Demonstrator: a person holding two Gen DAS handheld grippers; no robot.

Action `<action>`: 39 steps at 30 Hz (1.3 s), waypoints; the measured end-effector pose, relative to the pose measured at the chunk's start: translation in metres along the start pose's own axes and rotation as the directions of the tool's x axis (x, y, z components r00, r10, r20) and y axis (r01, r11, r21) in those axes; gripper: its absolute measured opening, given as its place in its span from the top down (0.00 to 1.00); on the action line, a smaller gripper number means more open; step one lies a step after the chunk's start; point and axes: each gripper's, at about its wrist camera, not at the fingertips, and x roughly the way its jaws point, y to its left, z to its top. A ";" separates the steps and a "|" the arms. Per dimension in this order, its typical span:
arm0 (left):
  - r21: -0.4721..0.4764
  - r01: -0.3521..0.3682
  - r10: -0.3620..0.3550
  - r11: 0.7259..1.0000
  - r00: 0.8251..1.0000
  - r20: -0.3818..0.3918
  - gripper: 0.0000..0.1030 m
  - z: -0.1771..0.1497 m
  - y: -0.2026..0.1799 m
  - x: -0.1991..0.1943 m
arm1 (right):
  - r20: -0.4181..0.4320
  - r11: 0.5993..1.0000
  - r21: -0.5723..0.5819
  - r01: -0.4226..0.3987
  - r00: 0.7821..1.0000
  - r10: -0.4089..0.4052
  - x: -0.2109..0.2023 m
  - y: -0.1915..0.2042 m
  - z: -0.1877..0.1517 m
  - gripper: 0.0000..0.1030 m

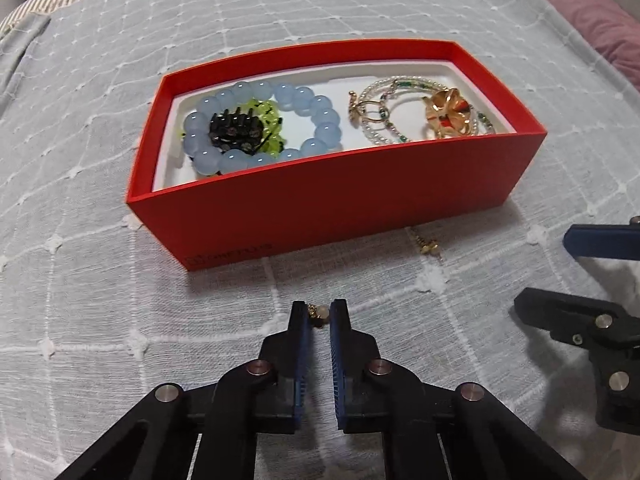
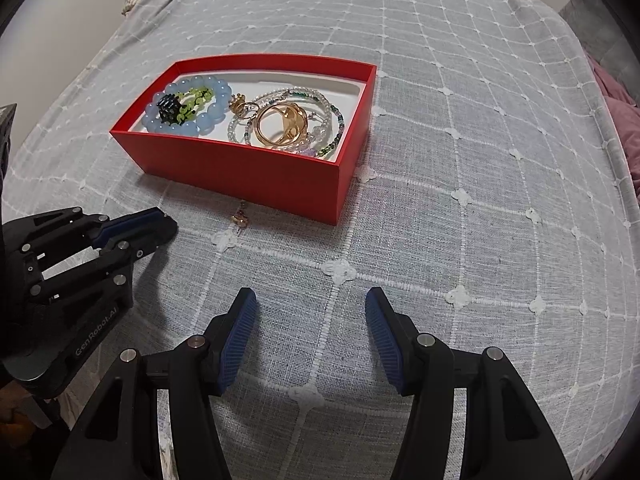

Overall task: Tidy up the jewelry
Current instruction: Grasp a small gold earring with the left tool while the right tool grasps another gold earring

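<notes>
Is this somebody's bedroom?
Probably a bedroom, yes. The red box of jewelry sits on a soft grey quilted bedspread, with a striped pillow at the far end and pink bedding beside it.

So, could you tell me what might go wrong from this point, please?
1. The left gripper pinches a tiny earring only at its very tips, so the earring could slip out onto the bedspread on the way to the red box.
2. A second earring lies loose right against the box's front wall; the box could be nudged over it, or it could be overlooked against the patterned fabric.
</notes>
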 end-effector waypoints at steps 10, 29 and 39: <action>-0.060 -0.025 0.024 0.998 1.000 -0.013 0.98 -0.004 0.023 -0.014 | 0.067 0.995 0.013 -0.099 0.993 0.098 0.001 0.008 0.008 0.42; -0.100 -0.004 0.004 0.995 1.000 -0.002 0.98 -0.008 0.043 -0.022 | 0.124 0.992 -0.099 -0.083 0.988 0.095 0.028 0.045 0.024 0.81; -0.113 -0.002 0.002 0.994 1.000 0.003 0.98 -0.009 0.046 -0.024 | 0.129 0.992 -0.104 -0.076 0.988 0.089 0.028 0.046 0.027 0.92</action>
